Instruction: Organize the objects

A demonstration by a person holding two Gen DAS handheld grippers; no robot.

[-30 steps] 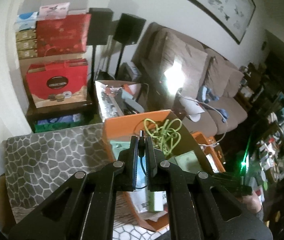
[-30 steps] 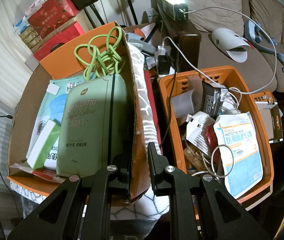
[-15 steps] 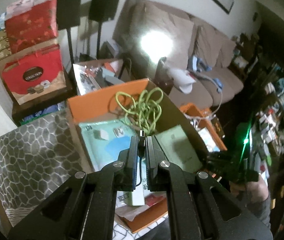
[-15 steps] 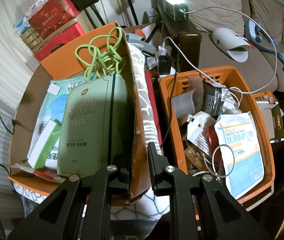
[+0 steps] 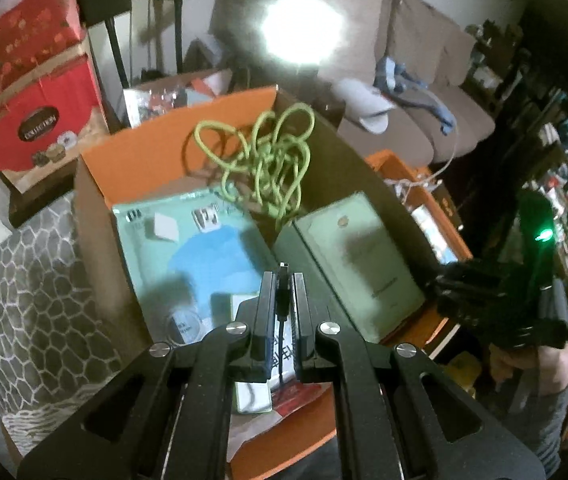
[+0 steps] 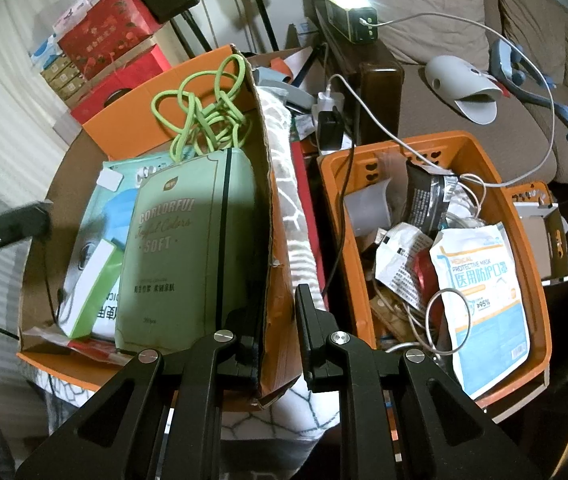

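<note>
The left claw (image 5: 283, 280) is pressed together on a thin black cable with a small plug (image 5: 282, 276), whose tip sticks out past the fingertips above the open orange cardboard box (image 5: 131, 152). In that box lie a tangled lime-green cord (image 6: 203, 108) at the far end, a pale green soft pack printed "SOFT" (image 6: 187, 248) on the right, and a light blue flat packet (image 5: 187, 248) to its left. The right claw (image 6: 279, 312) pinches the box's right cardboard wall (image 6: 265, 200), one finger inside and one outside. Right of the box, past a grey-and-white patterned cloth (image 6: 296, 208), stands an orange plastic basket (image 6: 532, 280) holding a blue-and-white mask packet (image 6: 484, 296) and white cables (image 6: 436, 320).
</note>
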